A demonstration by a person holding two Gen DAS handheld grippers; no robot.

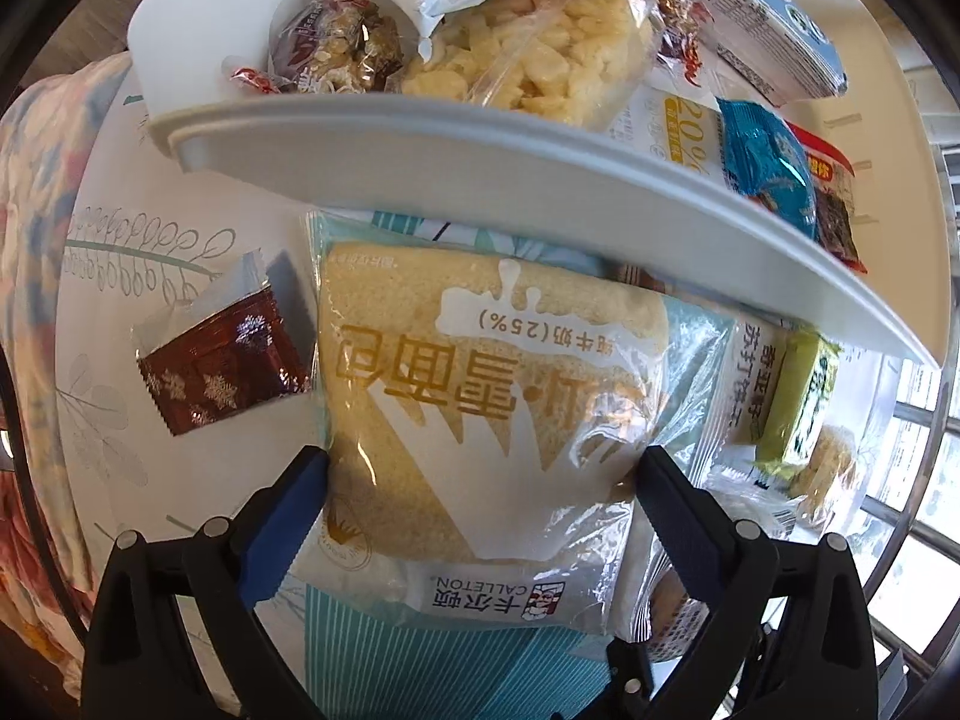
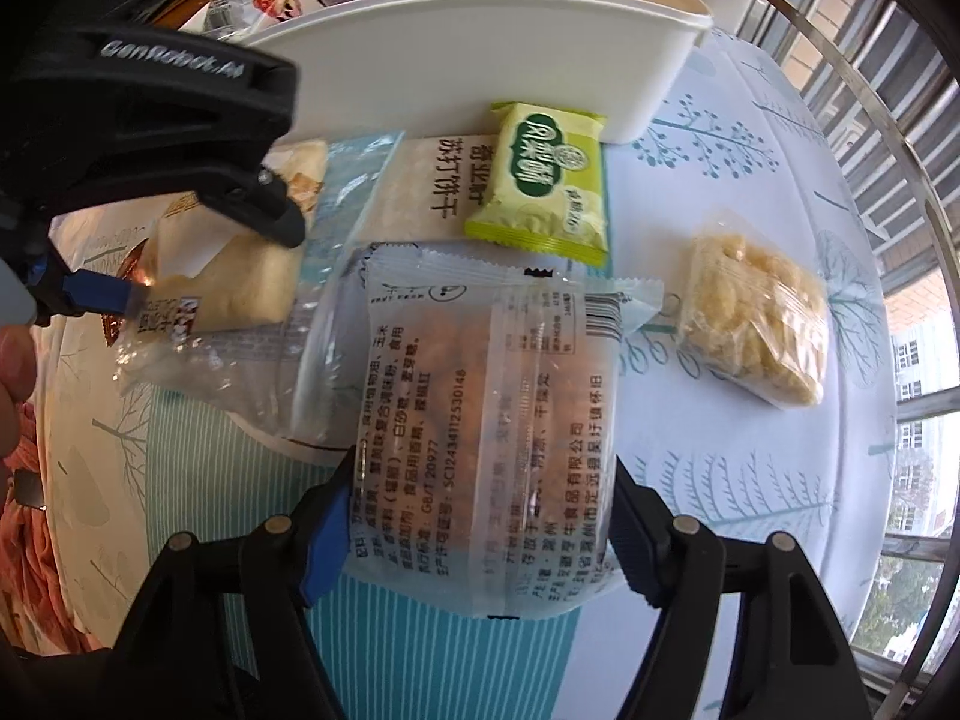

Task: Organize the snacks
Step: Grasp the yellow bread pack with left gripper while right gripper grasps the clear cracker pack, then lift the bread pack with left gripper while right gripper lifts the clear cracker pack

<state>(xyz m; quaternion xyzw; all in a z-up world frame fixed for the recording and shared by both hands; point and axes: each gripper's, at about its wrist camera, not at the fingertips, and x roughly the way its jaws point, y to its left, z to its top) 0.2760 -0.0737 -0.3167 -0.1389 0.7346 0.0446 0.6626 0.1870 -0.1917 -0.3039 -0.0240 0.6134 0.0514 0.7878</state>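
Patterned tablecloth point(image 2: 750, 192): one white bin point(image 2: 480, 60), one green packet point(image 2: 540, 180)

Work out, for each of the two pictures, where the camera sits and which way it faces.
Left wrist: on the left gripper, facing down at the bread packet between its fingers, below the white bin.
Right wrist: on the right gripper, facing steeply down at a clear snack packet; a hand shows at its left edge.
Shared: bread packet, green packet, bin.
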